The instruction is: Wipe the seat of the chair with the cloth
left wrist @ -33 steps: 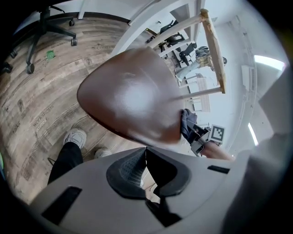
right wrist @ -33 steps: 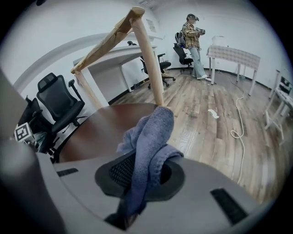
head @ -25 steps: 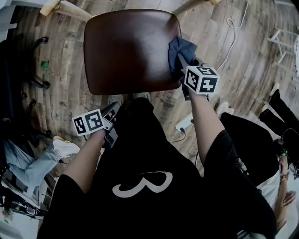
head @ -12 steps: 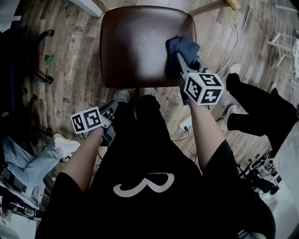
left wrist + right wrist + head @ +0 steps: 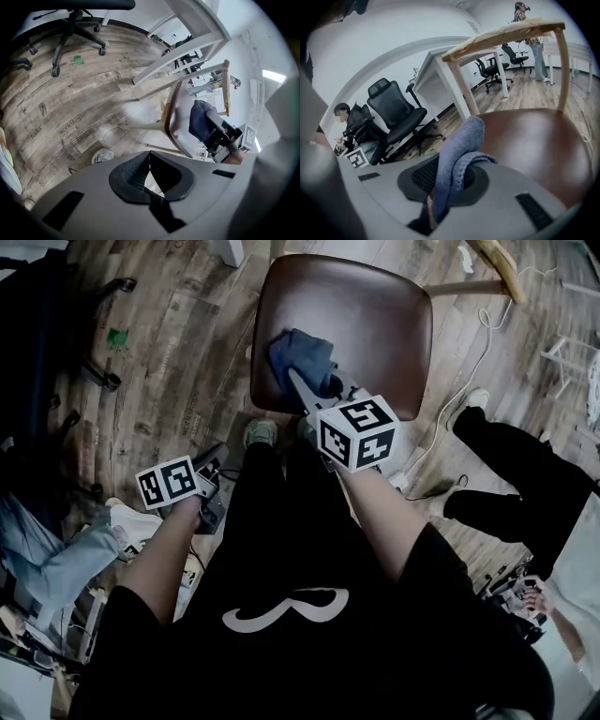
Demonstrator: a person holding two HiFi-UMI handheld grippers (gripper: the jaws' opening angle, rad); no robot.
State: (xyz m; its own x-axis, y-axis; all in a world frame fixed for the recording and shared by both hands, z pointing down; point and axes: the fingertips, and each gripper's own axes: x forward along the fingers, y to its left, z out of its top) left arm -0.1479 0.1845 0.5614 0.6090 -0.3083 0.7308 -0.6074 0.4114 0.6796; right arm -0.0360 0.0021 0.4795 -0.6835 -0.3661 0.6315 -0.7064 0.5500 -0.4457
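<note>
The chair's brown seat [image 5: 366, 315] fills the top of the head view. A blue cloth [image 5: 300, 354] lies bunched on its near left part, and my right gripper [image 5: 317, 382] is shut on it, pressing it to the seat. In the right gripper view the cloth [image 5: 457, 157] loops up out of the closed jaws over the seat [image 5: 534, 136]. My left gripper [image 5: 214, 470] hangs off the chair's near left corner, over the floor, shut and empty [image 5: 149, 164]. Its view shows the chair edge-on [image 5: 169, 123], with the cloth [image 5: 200, 119] on it.
Wooden backrest posts [image 5: 461, 79] rise behind the seat. A black office chair [image 5: 396, 117] and a white desk [image 5: 440, 65] stand to the left. A person in black [image 5: 525, 474] sits on the floor to the right. A cable [image 5: 469, 362] runs over the plank floor.
My right gripper has dragged the cloth from the seat's right edge across to its near left part. The left gripper has stayed low beside the chair.
</note>
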